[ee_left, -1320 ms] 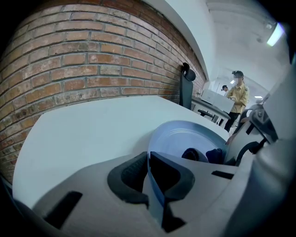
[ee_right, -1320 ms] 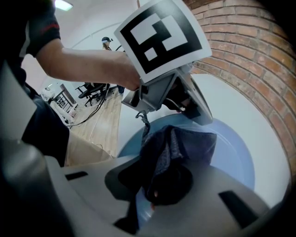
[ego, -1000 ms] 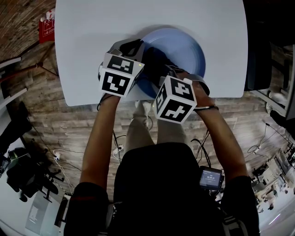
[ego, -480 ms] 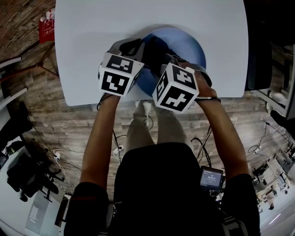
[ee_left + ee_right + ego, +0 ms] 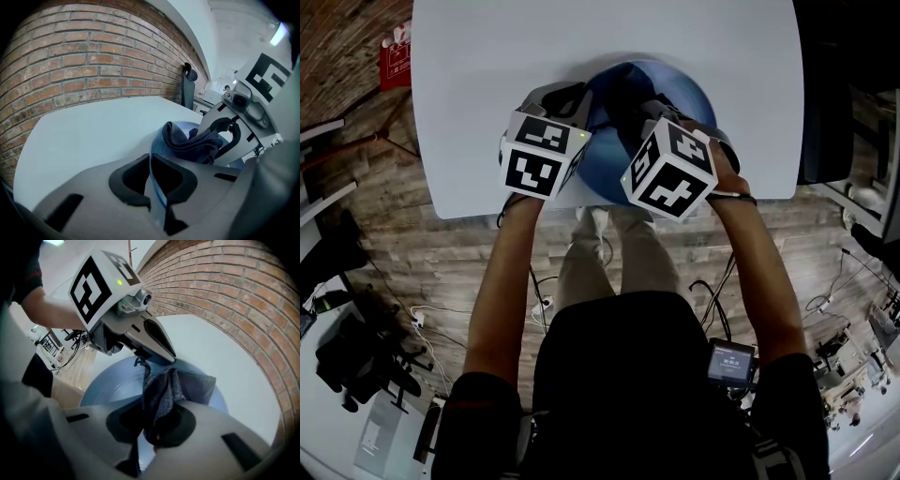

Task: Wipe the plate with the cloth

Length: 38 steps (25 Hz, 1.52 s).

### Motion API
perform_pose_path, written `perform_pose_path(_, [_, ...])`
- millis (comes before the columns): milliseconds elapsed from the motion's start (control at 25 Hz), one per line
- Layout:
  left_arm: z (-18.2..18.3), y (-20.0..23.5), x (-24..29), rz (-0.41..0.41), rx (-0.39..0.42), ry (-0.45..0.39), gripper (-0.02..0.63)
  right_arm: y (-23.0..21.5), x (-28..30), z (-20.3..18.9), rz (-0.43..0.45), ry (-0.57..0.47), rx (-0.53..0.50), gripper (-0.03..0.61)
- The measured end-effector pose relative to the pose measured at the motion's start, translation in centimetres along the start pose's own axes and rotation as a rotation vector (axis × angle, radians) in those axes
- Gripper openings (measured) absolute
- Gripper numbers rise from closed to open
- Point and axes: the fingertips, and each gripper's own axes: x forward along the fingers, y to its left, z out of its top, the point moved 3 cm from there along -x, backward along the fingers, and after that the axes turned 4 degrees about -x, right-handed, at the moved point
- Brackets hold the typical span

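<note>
A blue plate (image 5: 675,94) lies on the white table (image 5: 487,75) near its front edge. My left gripper (image 5: 578,105) is shut on the plate's rim (image 5: 157,187), which shows as a blue edge between the jaws. A dark grey-blue cloth (image 5: 164,394) is bunched on the plate (image 5: 108,390), and my right gripper (image 5: 152,420) is shut on it. The left gripper view shows the cloth (image 5: 190,140) draped over the plate's near side, with the right gripper's body behind it. In the head view the cloth (image 5: 619,98) lies between the two marker cubes.
A brick wall (image 5: 70,56) runs along the table's far side. A dark chair back (image 5: 189,86) stands past the table. The table's front edge (image 5: 487,211) is just under my hands, above wooden floor with cables (image 5: 539,305). A red object (image 5: 394,52) sits left of the table.
My right gripper has moved up and a little right over the plate, dragging the cloth with it. The left gripper has stayed on the plate's rim.
</note>
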Motion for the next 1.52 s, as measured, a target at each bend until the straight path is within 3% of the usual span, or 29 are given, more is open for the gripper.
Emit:
perform_pose_path(600, [0.1,-0.1,0.0,0.004,-0.012,-0.003,0.035,-0.4,-2.0,-4.3,-0.051,0.066,0.041,0.041])
perform_pose_path(1000, [0.2,-0.2,0.1,0.0,-0.014,-0.001,0.035,2.0,-2.7,-6.6,-0.025,0.118,0.043,0.041])
perform_pose_path(1520, [0.3,-0.2,0.3,0.001,0.003,0.006,0.035,5.4,-2.3,-6.2,0.033,0.125,0.032,0.041])
